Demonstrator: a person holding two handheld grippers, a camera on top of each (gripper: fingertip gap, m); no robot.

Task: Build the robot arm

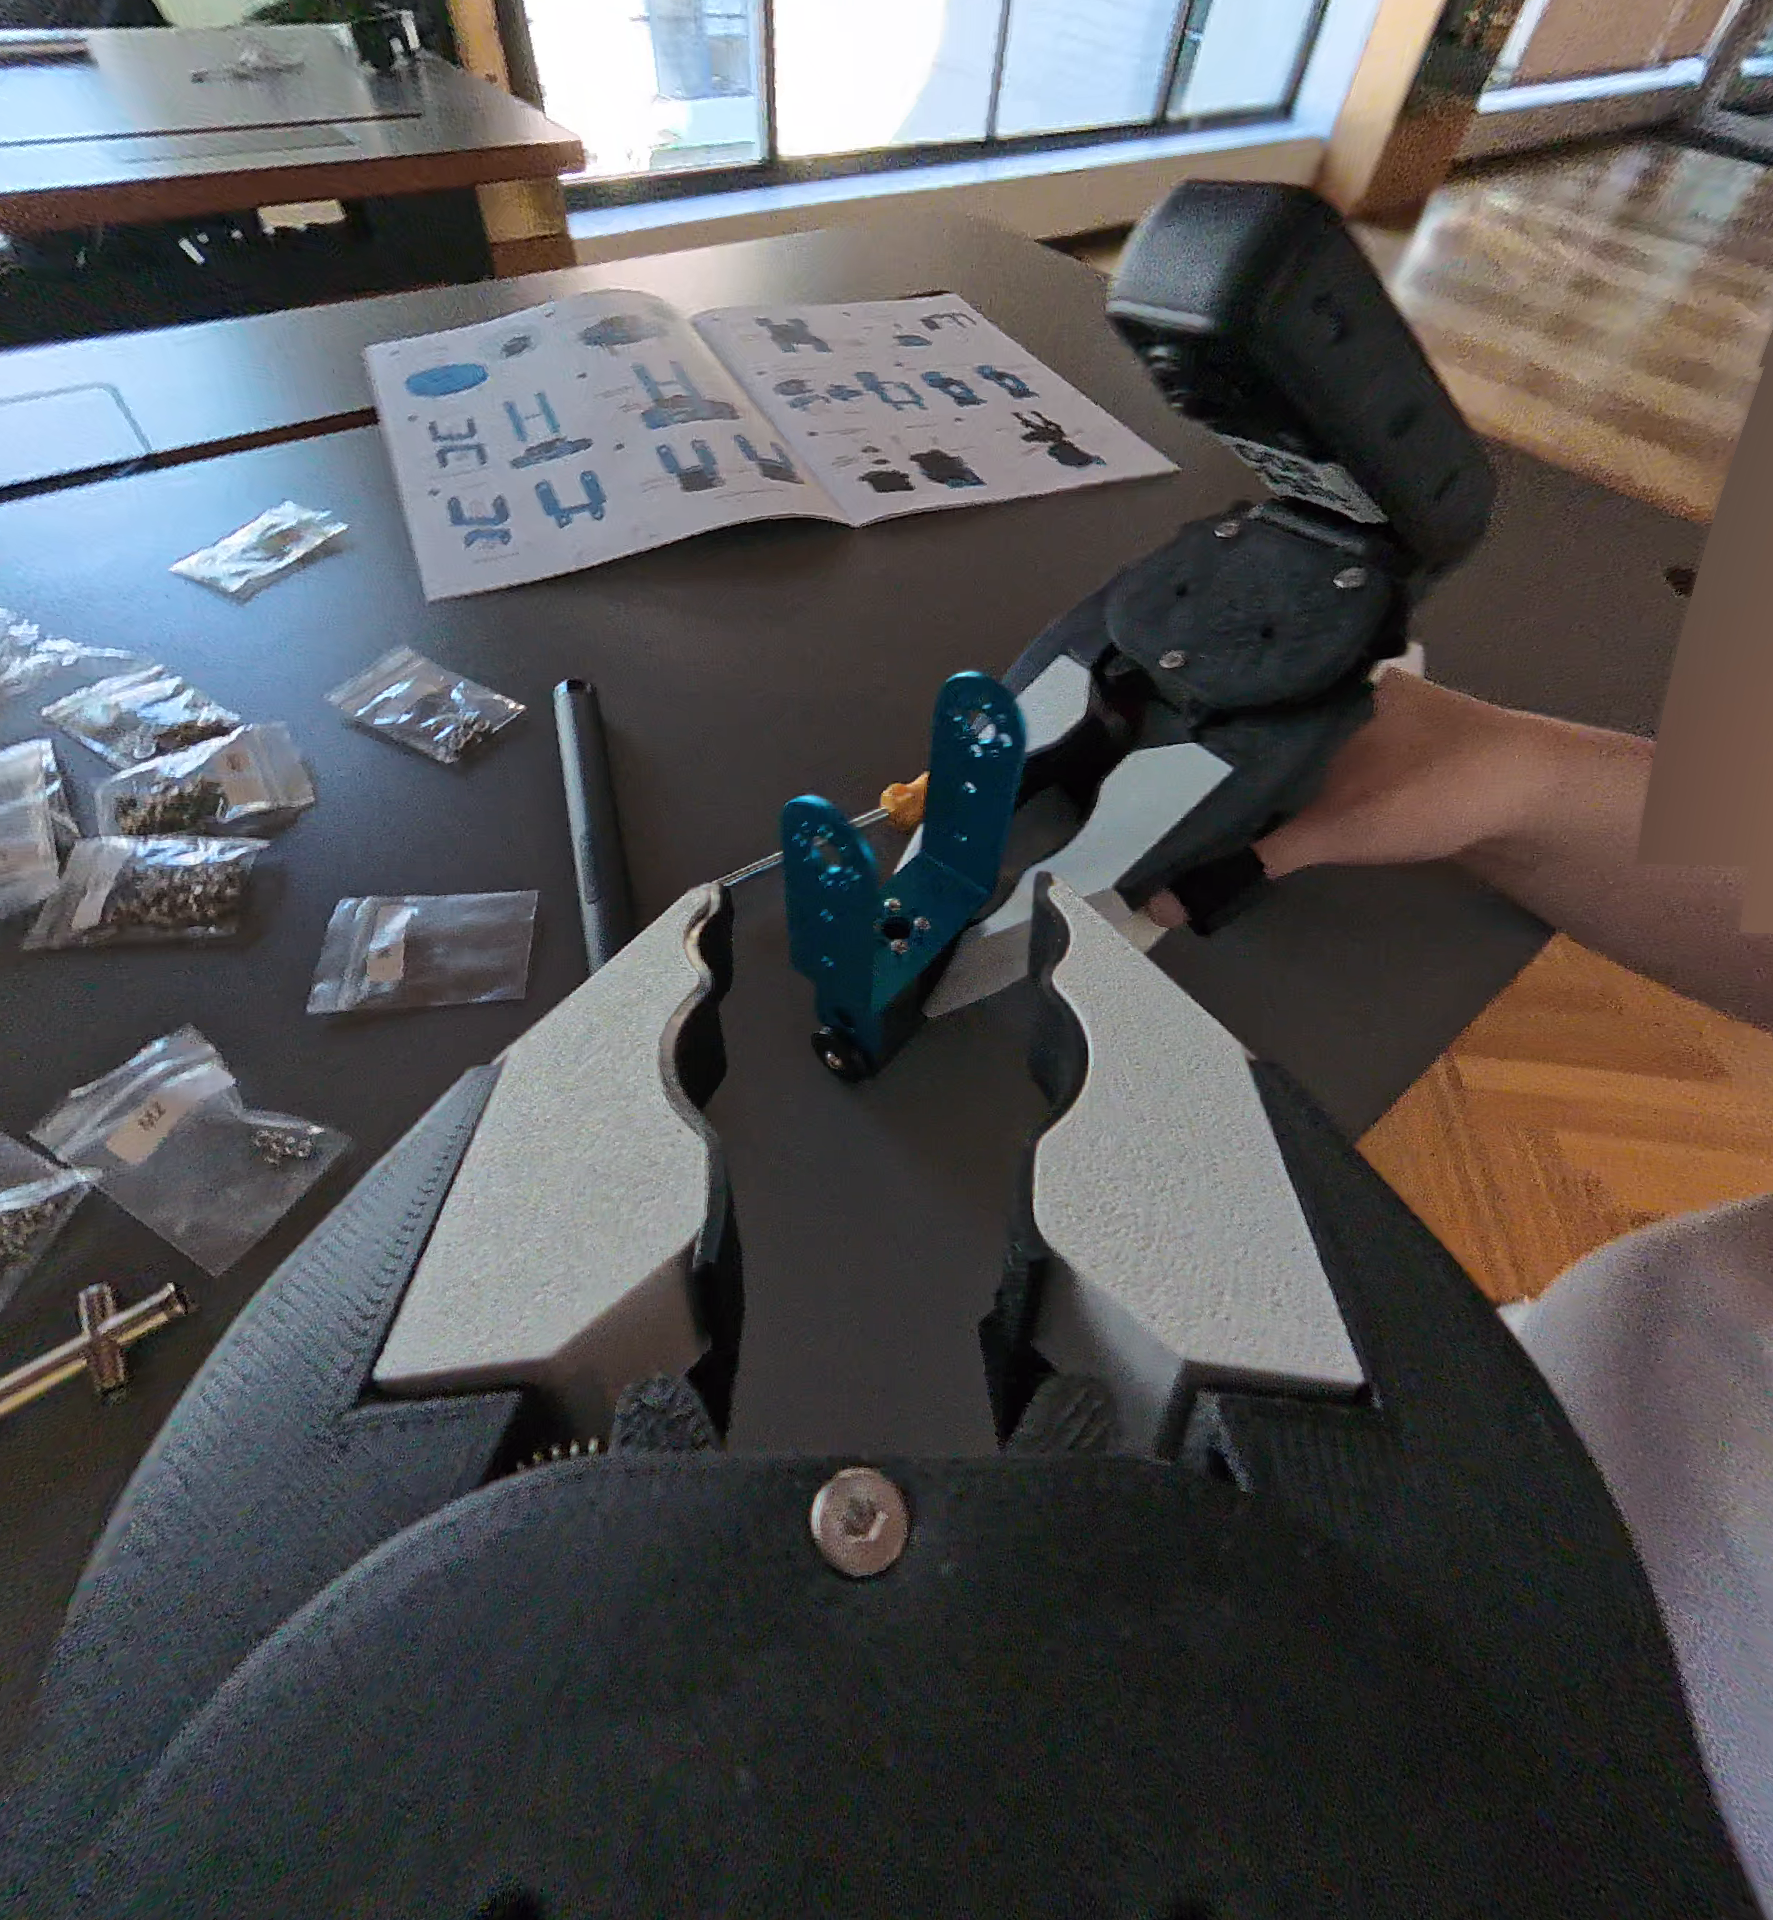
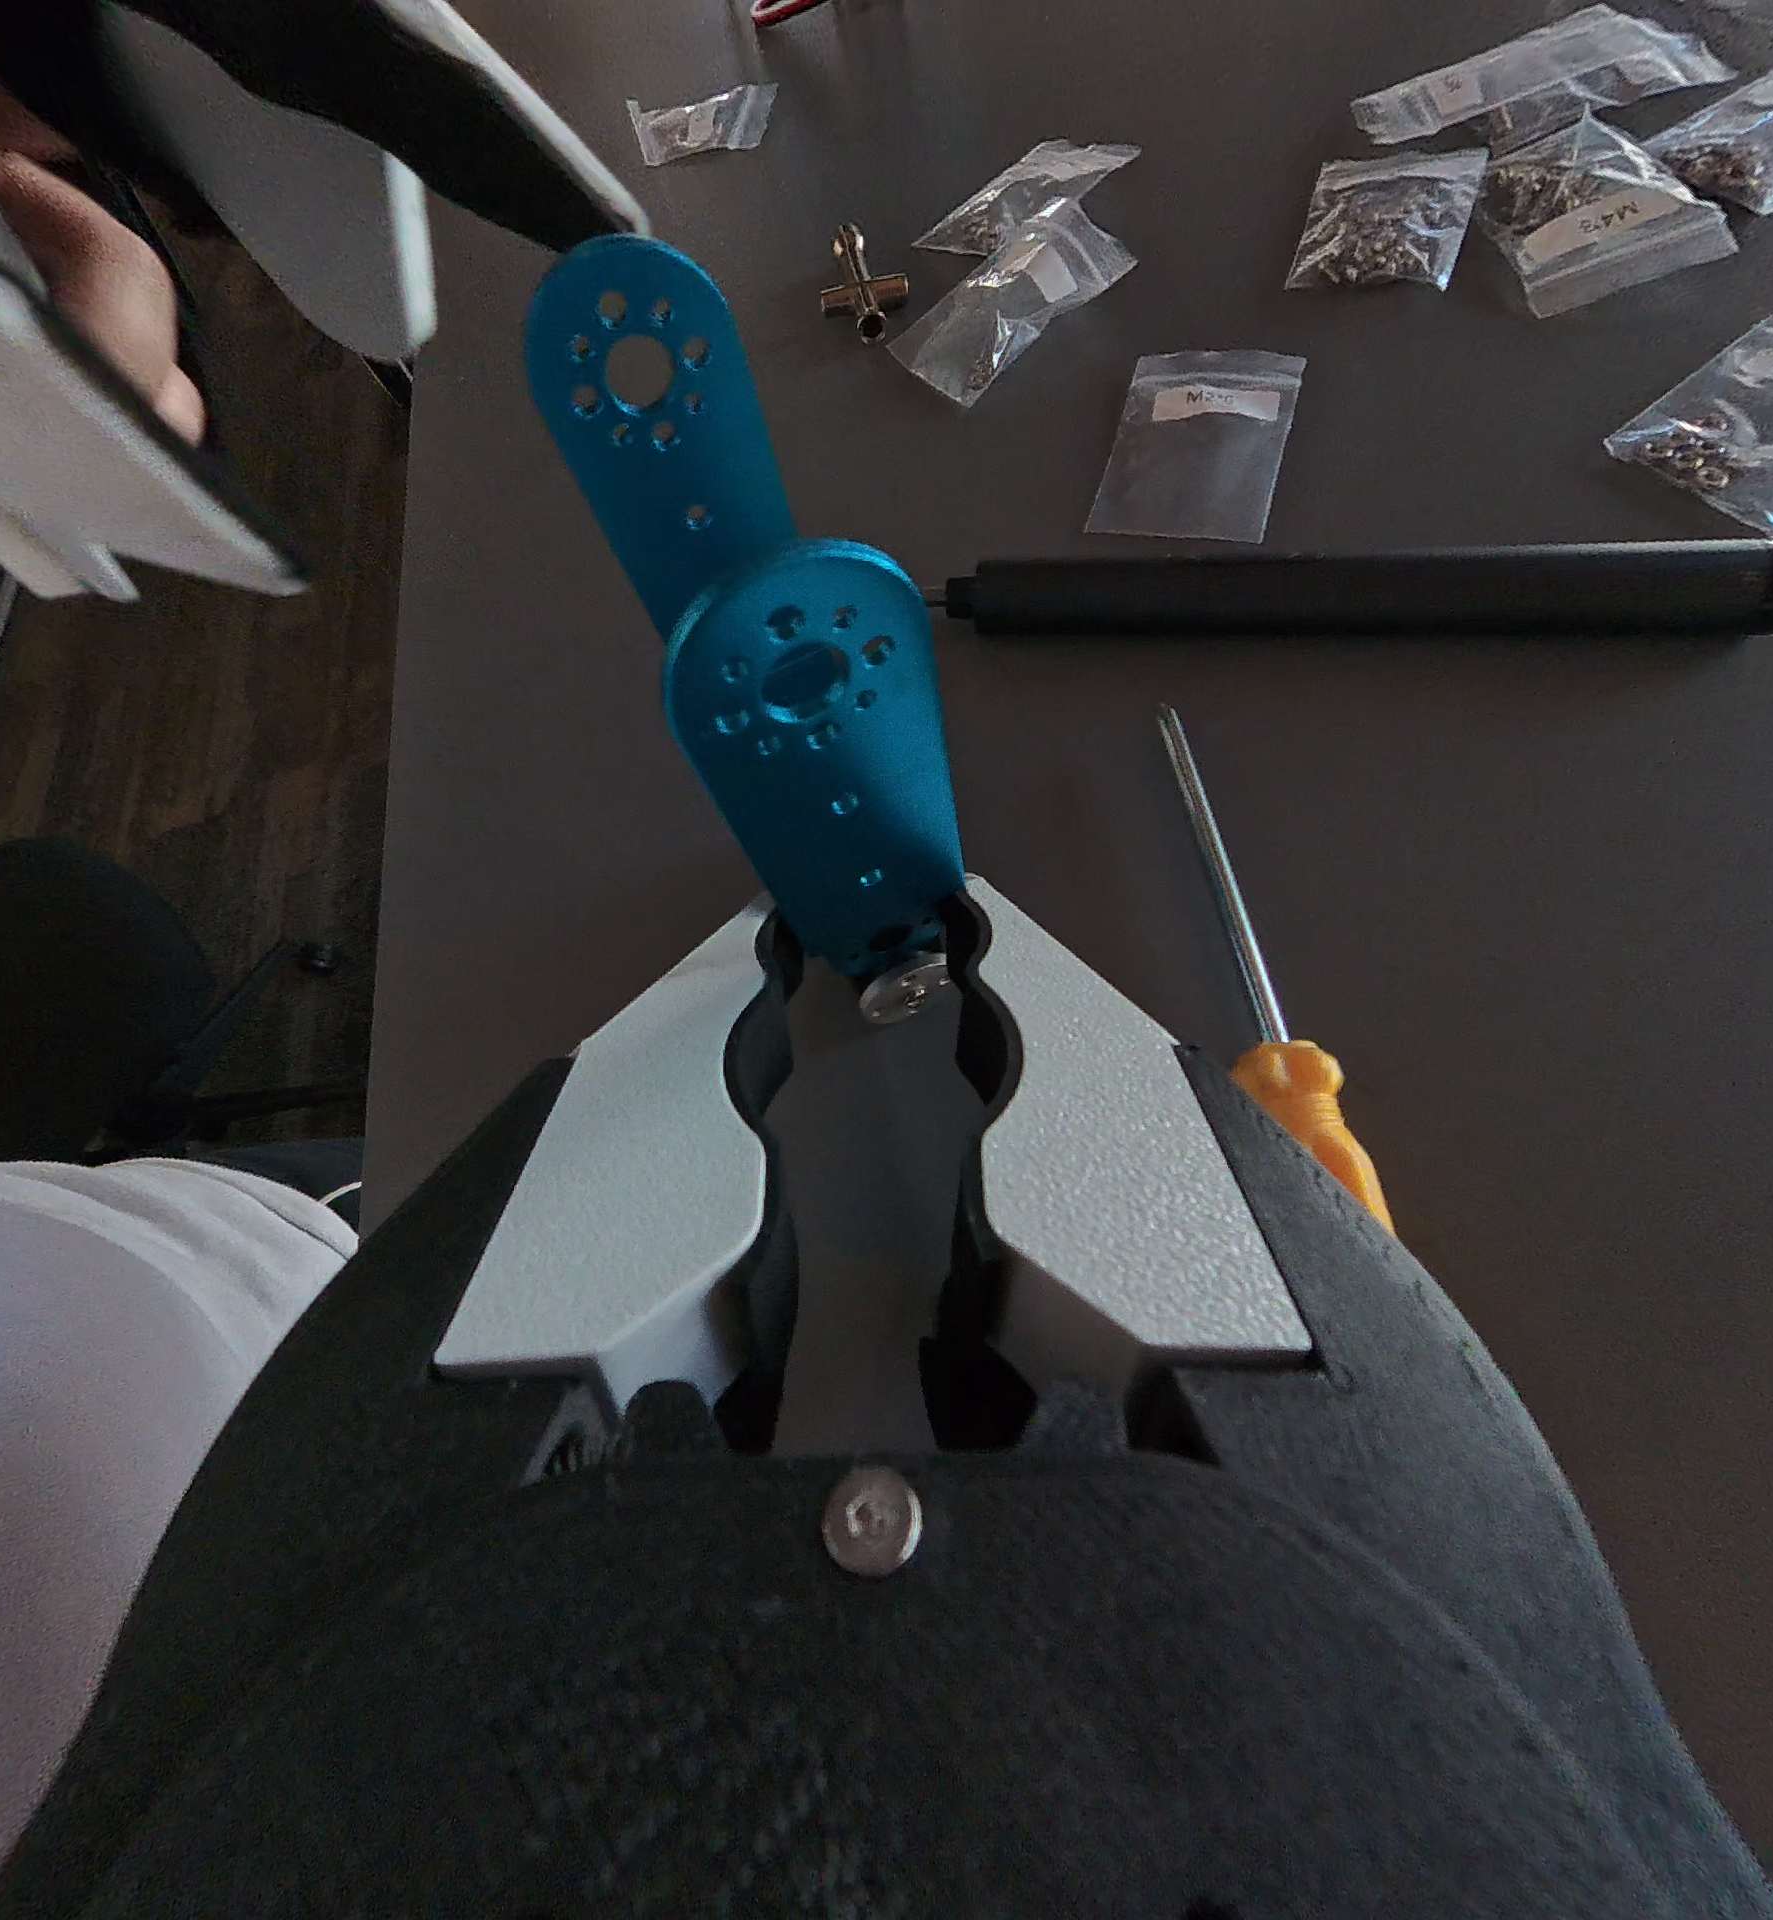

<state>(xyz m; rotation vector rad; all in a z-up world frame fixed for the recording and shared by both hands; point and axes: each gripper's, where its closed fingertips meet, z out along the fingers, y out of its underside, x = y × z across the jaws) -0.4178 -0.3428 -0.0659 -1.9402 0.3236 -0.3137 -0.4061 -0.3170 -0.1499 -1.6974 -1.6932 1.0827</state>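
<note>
on the matte dark table [image 1: 809,665], right gripper [image 2: 866,935] jaws clamp a perforated blue u-bracket [image 2: 809,727]; left gripper [image 1: 877,925] jaws wide.

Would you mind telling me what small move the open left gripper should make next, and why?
Probably ease the left gripper forward to close on the blue bracket. Its fingers are open with the bracket just ahead of them, while the right gripper already clamps the bracket's base.
</note>
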